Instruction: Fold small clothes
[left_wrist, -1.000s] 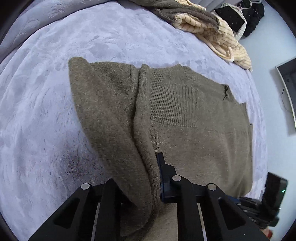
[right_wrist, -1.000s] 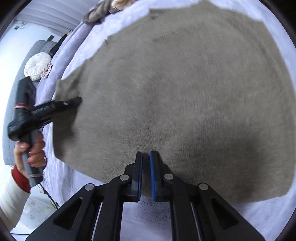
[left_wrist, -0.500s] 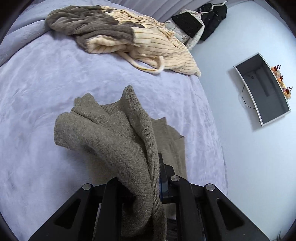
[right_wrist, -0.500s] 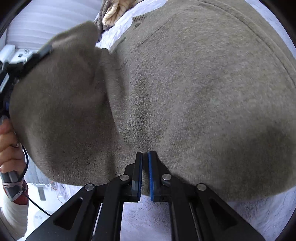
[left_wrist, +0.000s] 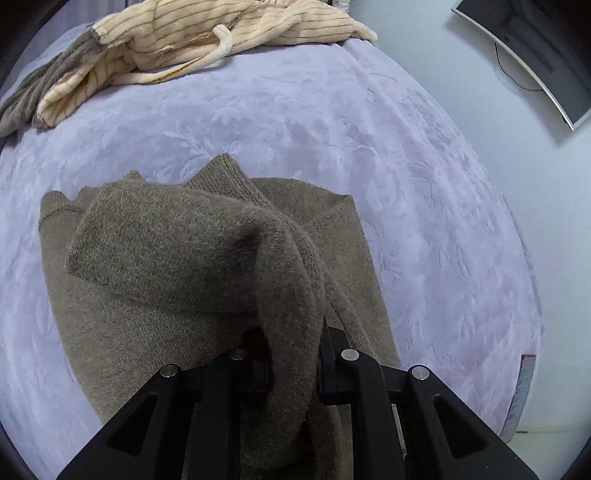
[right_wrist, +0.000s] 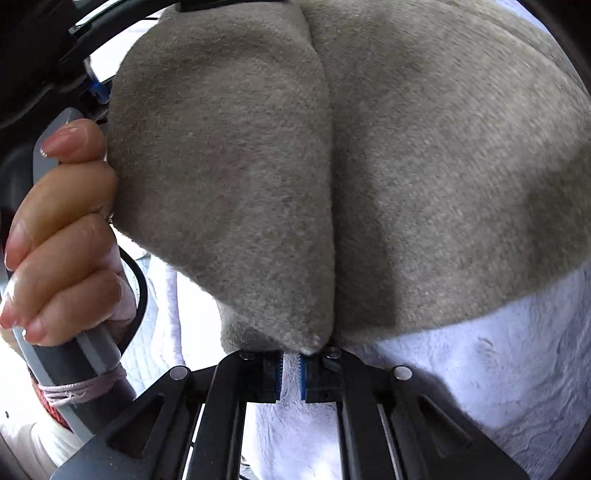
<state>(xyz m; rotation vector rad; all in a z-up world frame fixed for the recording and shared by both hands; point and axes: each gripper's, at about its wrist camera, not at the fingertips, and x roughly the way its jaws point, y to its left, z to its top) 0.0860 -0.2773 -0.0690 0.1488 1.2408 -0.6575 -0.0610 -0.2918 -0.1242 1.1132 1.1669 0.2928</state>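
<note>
An olive-brown knit sweater (left_wrist: 122, 332) lies on the lavender bedspread (left_wrist: 332, 129). My left gripper (left_wrist: 291, 354) is shut on a thick fold of it, and the lifted part drapes over the flat body below. In the right wrist view the sweater (right_wrist: 443, 166) fills the frame, with the raised fold (right_wrist: 229, 184) hanging on the left. My right gripper (right_wrist: 291, 373) sits shut at the near hem, its blue pads almost touching. The fold's lower corner rests just at its tips. I see no cloth clamped between the pads.
A cream ribbed garment (left_wrist: 207, 40) with a grey-brown one lies heaped at the far side of the bed. A wall screen (left_wrist: 532, 55) hangs at the upper right. A person's hand (right_wrist: 62, 236) grips the left gripper's handle close beside the fold.
The left gripper has carried the sweater's edge up and across over the body, toward the right gripper. The right gripper has sunk closer to the hem, staying shut.
</note>
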